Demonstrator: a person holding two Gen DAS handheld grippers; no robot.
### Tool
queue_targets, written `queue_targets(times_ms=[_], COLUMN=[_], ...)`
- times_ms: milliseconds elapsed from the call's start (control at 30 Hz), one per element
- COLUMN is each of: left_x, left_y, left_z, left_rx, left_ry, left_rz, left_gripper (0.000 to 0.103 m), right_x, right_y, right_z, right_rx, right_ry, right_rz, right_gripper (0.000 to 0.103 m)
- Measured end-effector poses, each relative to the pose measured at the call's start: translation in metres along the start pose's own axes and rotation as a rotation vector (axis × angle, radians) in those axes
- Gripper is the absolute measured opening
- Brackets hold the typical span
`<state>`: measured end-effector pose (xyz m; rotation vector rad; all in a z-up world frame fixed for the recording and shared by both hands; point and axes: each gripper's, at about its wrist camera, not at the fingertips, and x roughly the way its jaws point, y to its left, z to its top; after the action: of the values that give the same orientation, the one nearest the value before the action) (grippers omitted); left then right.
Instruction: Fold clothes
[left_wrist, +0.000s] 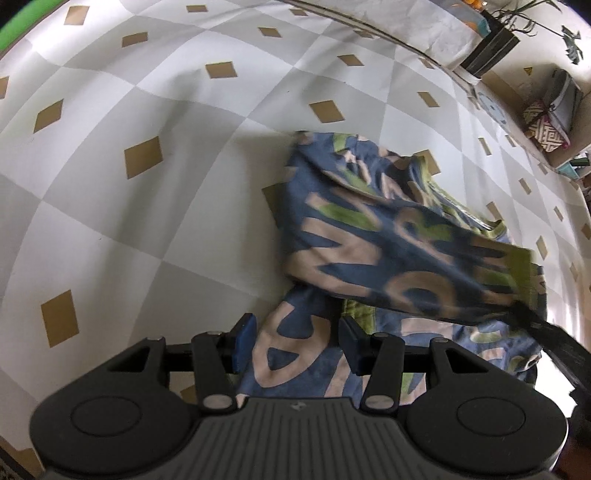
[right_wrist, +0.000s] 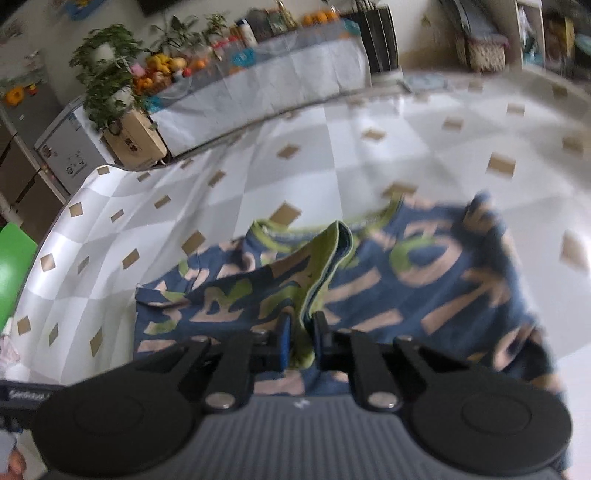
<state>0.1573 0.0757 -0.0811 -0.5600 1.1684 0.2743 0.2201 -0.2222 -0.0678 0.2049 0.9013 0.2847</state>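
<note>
A blue shirt (left_wrist: 373, 236) printed with pink and green letters lies crumpled on a desk (left_wrist: 147, 110) covered in a grey-and-white checked cloth with tan diamonds. In the left wrist view, the left hand-held gripper (left_wrist: 295, 341) hovers with its jaws spread over the shirt's lower edge, gripping nothing. At four o'clock, the right hand-held gripper (right_wrist: 300, 341) lifts a fold. In the right wrist view, its jaws are pinched on the shirt's green hem (right_wrist: 328, 254).

Soft daylight, strong fisheye curvature, motion blur across right wrist view
</note>
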Motion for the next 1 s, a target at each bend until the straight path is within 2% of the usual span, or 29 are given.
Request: queue_targets(times_ms=[133, 233, 333, 433, 600, 700, 800, 1000], left_x=[0.002, 0.005, 0.007, 0.008, 0.011, 0.009, 0.007, 0.002], left_y=[-0.003, -0.008, -0.013, -0.015, -0.011, -0.012, -0.018, -0.014], left_z=[-0.001, -0.003, -0.005, -0.006, -0.005, -0.005, -0.002, 0.001], left_rx=[0.004, 0.016, 0.027, 0.041, 0.016, 0.039, 0.086, 0.083], left_ry=[0.001, 0.008, 0.011, 0.01, 0.026, 0.008, -0.014, -0.008], left_rz=[0.011, 0.017, 0.017, 0.03, 0.038, 0.055, 0.082, 0.07], left_gripper=[0.047, 0.047, 0.047, 0.048, 0.048, 0.048, 0.048, 0.048], right_x=[-0.013, -0.006, -0.007, -0.011, -0.002, 0.008, 0.017, 0.033], right_y=[-0.018, -0.03, -0.034, -0.023, -0.004, 0.011, 0.028, 0.057], right_z=[-0.003, -0.012, -0.012, -0.007, -0.005, -0.003, -0.001, -0.001], right_rx=[-0.012, 0.004, 0.028, -0.014, -0.043, -0.07, -0.093, -0.11], right_ry=[0.03, 0.119, 0.119, 0.08, 0.074, 0.076, 0.076, 0.088], right_rz=[-0.09, -0.151, -0.151, -0.125, -0.016, 0.045, 0.09, 0.165], right_gripper=[0.013, 0.024, 0.033, 0.042, 0.046, 0.047, 0.048, 0.052])
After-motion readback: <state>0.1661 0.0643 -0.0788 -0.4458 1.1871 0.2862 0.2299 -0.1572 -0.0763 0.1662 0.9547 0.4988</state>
